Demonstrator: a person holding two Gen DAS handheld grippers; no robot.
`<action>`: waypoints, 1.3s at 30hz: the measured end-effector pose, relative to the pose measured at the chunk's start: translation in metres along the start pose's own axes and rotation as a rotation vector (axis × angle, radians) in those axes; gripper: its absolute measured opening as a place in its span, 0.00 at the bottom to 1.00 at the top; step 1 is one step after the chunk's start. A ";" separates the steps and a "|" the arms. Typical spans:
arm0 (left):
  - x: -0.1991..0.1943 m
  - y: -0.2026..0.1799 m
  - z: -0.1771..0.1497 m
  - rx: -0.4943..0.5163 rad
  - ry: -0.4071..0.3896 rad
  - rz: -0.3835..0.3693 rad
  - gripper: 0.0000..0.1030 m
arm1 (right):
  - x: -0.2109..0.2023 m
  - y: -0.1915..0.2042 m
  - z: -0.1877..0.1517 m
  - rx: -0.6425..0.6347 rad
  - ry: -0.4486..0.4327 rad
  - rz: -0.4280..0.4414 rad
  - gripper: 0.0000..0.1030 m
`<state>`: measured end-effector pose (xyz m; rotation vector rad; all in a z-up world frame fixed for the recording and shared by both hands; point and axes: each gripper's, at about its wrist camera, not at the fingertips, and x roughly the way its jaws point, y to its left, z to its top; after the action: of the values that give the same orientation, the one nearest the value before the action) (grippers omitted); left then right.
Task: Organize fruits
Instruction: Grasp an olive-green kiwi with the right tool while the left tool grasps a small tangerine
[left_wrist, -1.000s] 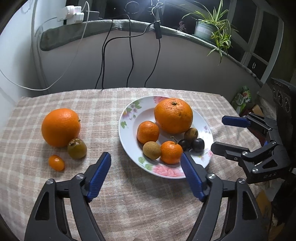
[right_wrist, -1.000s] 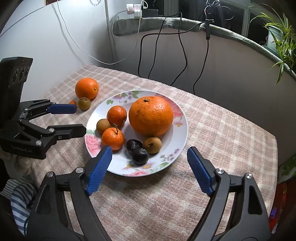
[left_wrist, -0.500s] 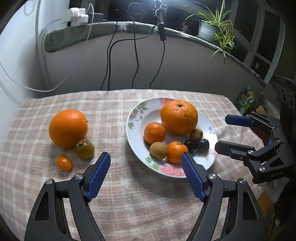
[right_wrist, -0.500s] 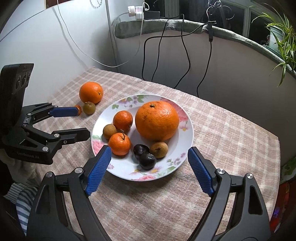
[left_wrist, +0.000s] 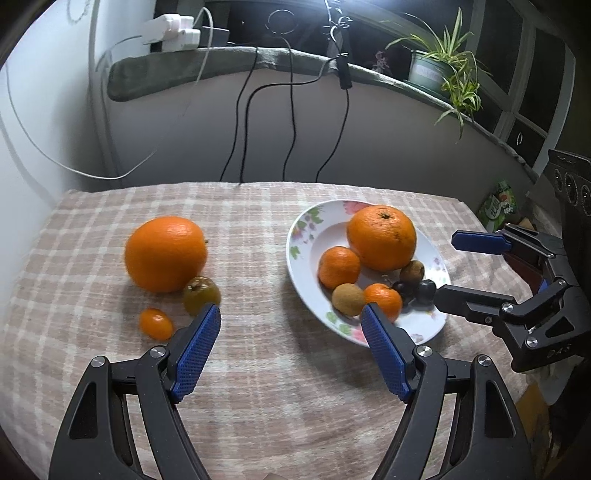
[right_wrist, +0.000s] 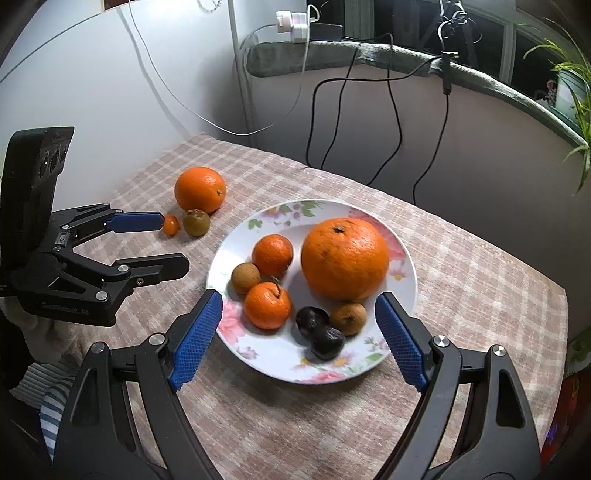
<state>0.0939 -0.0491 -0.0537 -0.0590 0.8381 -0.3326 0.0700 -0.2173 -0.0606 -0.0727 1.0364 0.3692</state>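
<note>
A floral plate (left_wrist: 306, 240) (right_wrist: 402, 273) holds a big orange (left_wrist: 382, 237) (right_wrist: 345, 258), two small oranges, brown fruits and two dark fruits (right_wrist: 319, 330). On the cloth to its left lie a large orange (left_wrist: 165, 253) (right_wrist: 200, 189), a greenish-brown fruit (left_wrist: 201, 295) (right_wrist: 196, 222) and a tiny orange fruit (left_wrist: 156, 324) (right_wrist: 171, 224). My left gripper (left_wrist: 290, 334) (right_wrist: 173, 243) is open and empty, between the loose fruits and the plate. My right gripper (right_wrist: 299, 328) (left_wrist: 445, 267) is open and empty at the plate's near edge.
A checked cloth (left_wrist: 258, 387) covers the table. Cables (left_wrist: 291, 122) hang down the wall behind it. A potted plant (left_wrist: 432, 72) stands on the ledge at the back right. A green packet (left_wrist: 498, 206) sits beyond the table's right edge.
Both wrist views have shifted: the plate and loose fruits have slid right in the left view and down-right in the right view. Both grippers stay open and empty.
</note>
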 end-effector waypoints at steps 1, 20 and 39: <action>-0.001 0.003 0.000 -0.003 -0.001 0.002 0.76 | 0.001 0.002 0.001 -0.004 -0.001 0.004 0.85; -0.005 0.063 -0.014 -0.086 0.008 0.062 0.76 | 0.027 0.050 0.026 -0.123 -0.035 0.075 0.85; 0.011 0.092 -0.024 -0.138 0.047 0.032 0.54 | 0.075 0.094 0.064 -0.181 0.060 0.175 0.65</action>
<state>0.1075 0.0369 -0.0944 -0.1671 0.9071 -0.2467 0.1255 -0.0949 -0.0805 -0.1568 1.0699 0.6224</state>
